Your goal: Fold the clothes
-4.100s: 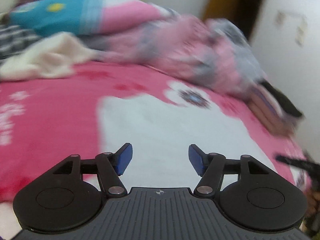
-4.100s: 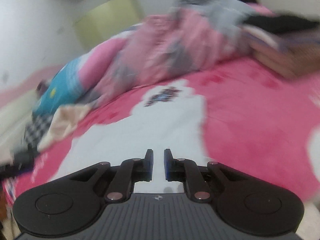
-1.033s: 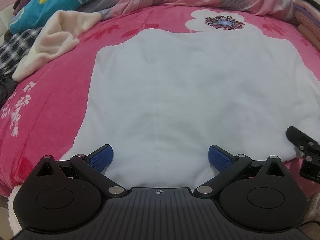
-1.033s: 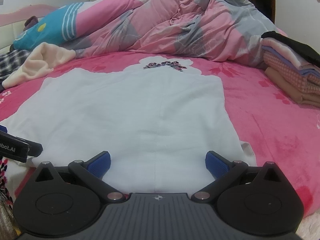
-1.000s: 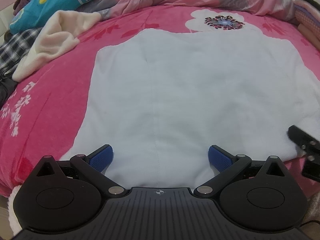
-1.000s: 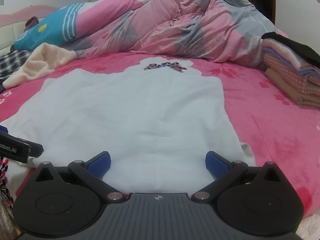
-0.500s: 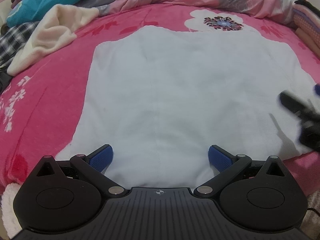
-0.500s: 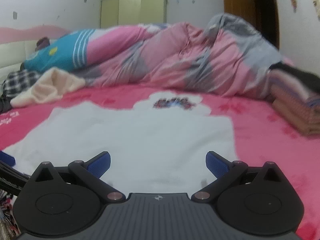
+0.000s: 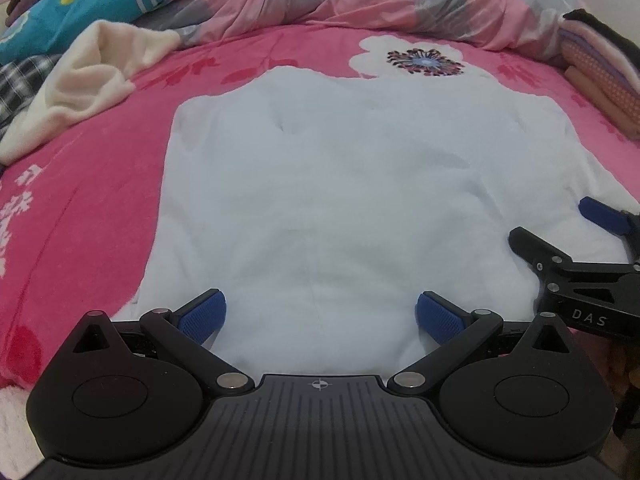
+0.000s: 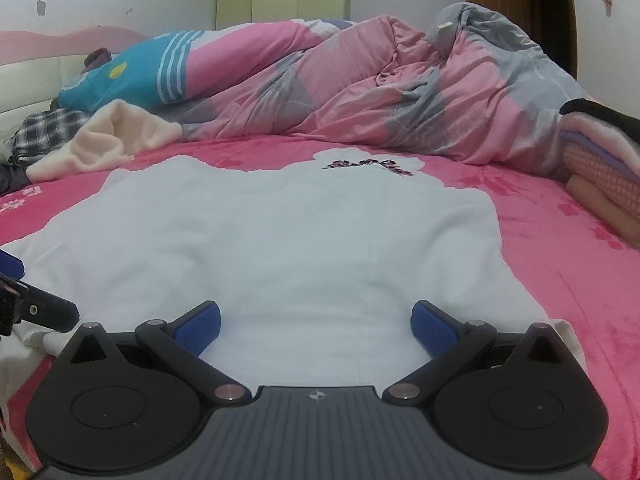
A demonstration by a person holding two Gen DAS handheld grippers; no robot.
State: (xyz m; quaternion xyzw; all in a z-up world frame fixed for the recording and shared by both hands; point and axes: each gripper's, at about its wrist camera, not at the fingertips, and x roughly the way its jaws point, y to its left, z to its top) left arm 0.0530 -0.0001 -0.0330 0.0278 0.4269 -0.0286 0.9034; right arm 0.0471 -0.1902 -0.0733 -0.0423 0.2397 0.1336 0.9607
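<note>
In the left wrist view, the left hand-held gripper [image 9: 318,316] hangs over the near hem of the white garment [image 9: 360,184], its blue pads spread wide and holding nothing. The garment lies flat on the pink bed [image 9: 80,184], with a cream cloth [image 9: 88,84] to the far left and a stack of folded clothes [image 9: 600,76] at the far right. The right hand-held gripper [image 9: 568,240] now reaches over the garment's near right edge; a second ago it sat lower, just off the hem.

In the right wrist view, the right hand-held gripper [image 10: 316,320] is also wide open and empty above the garment's [image 10: 280,240] near hem. Its camera has tipped up since a second ago, so the rumpled quilt [image 10: 380,88] and the wall fill more of the frame. Both tools seem to be settling over the hem's two ends; no fold has started yet.
</note>
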